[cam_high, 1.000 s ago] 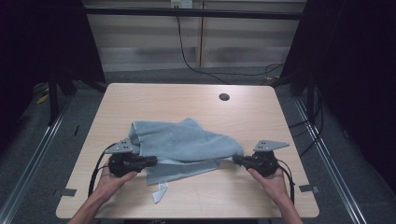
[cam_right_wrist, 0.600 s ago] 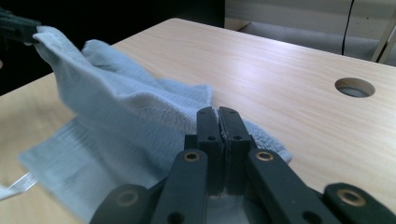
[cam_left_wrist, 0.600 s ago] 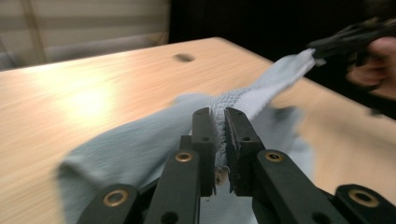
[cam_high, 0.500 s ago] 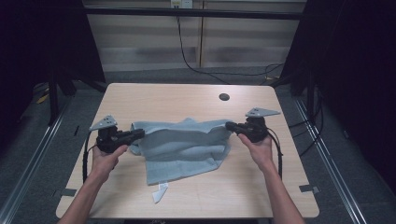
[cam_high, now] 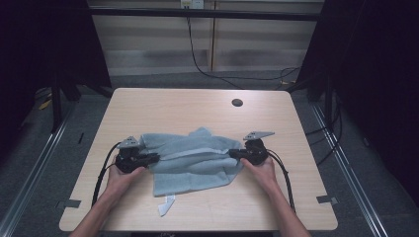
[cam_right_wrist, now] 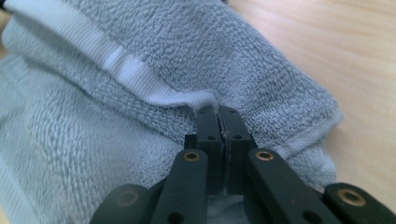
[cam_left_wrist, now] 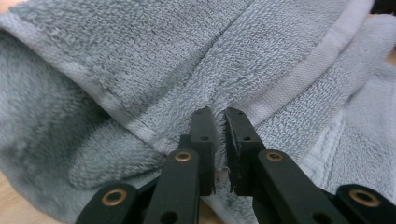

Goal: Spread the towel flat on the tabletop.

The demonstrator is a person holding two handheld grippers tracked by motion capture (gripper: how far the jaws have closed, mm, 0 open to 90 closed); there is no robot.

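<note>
A grey terry towel (cam_high: 192, 159) lies bunched and folded over itself in the middle of the wooden table (cam_high: 197, 108). My left gripper (cam_high: 153, 158) is at its left side, shut on a pinch of the towel (cam_left_wrist: 140, 56) near a pale woven band; the left gripper (cam_left_wrist: 219, 114) has cloth between its tips. My right gripper (cam_high: 233, 154) is at the towel's right side. In the right gripper view, the right gripper (cam_right_wrist: 218, 112) is shut on the hemmed edge of the towel (cam_right_wrist: 93, 140), which rests on the table (cam_right_wrist: 327, 46).
A small white label (cam_high: 166, 204) trails from the towel's near edge. A round dark cable hole (cam_high: 237, 102) sits near the table's far edge. Black cables run from both grippers toward the person. Dark frames and floor rails stand beside the table.
Both grippers carried the towel's edge away from the person and upward, then came down and drew closer together. The towel now lies folded over itself, more compact than before.
</note>
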